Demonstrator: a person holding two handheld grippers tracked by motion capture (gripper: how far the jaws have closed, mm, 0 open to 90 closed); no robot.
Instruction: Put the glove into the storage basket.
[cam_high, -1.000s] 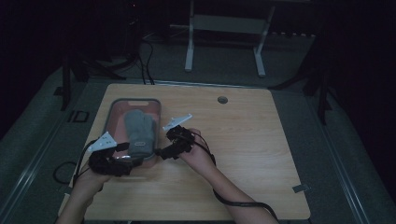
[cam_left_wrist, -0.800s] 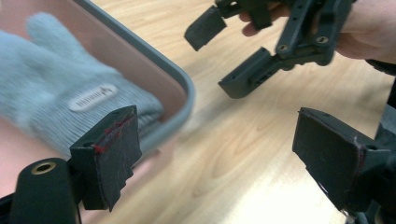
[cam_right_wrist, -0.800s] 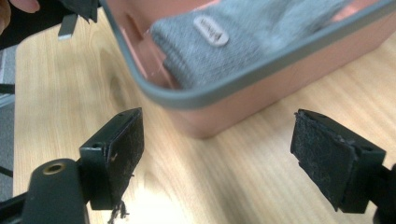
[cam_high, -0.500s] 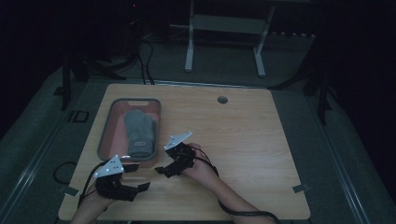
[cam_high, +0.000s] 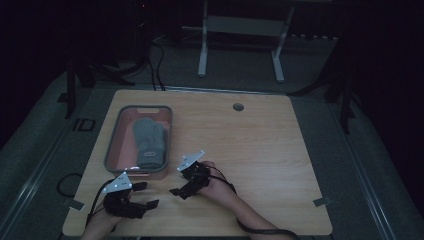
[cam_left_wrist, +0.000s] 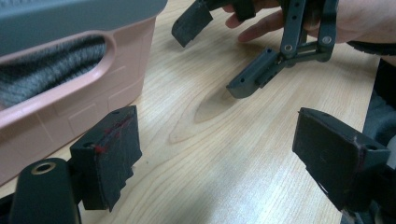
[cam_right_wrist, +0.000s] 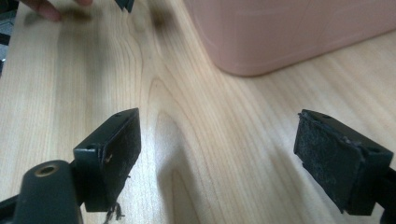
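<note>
High view: wooden table (cam_high: 260, 145) bears pink bin (cam_high: 112, 150), dark room around.

Setting: dim lab or recording room. Evidence: lone wooden desk (cam_high: 260, 150) with a cable hole (cam_high: 238, 107) near its far edge, standing on grey floor matting (cam_high: 45, 150); loose cables (cam_high: 155, 60) on the floor at far left; white metal stand legs (cam_high: 240, 45) beyond the desk; dark surroundings, no domestic furnishings visible.
</note>
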